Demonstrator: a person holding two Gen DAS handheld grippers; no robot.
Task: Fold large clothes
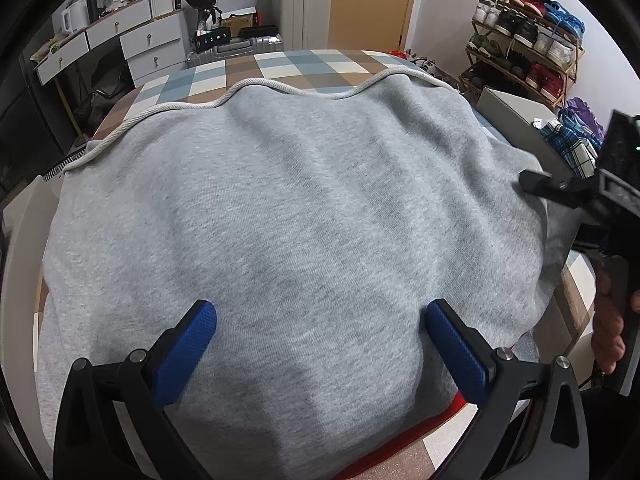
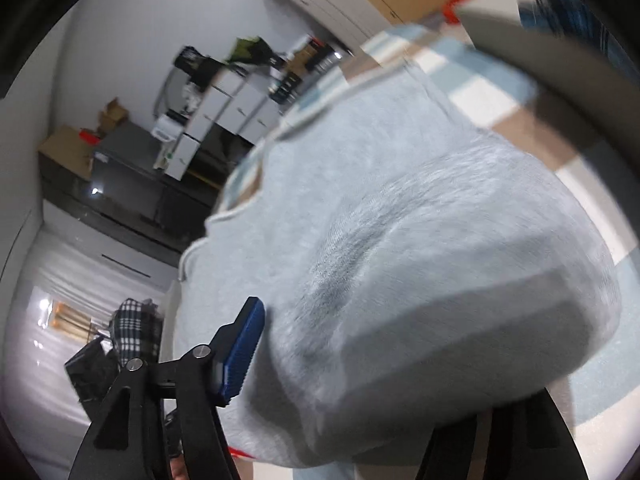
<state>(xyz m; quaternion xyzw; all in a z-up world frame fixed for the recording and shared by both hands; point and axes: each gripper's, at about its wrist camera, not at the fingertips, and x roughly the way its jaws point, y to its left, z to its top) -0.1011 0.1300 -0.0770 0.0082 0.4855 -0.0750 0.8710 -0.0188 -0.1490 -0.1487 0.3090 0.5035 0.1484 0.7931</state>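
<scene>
- We are holding the left gripper with its jaws spread wide, the blue pads resting on or just over the grey sweatshirt and pinching nothing; we judge it is there to keep the near part of the cloth steady.
- On the right gripper only one blue pad shows, touching a raised bulge of the same sweatshirt; the other finger is hidden beneath the fabric, so we are reading the jaws as partly apart with a fold between them (whether they are pressing it, we cannot tell).
- From the left wrist, that gripper's dark finger is meeting the garment's right edge, probably the edge to be carried over.
- The sweatshirt is lying spread over the checked surface (a bed or a covered bench, hard to say), its corded hem at the far side.
- Beyond, a shoe rack and white drawers are standing well apart.
</scene>
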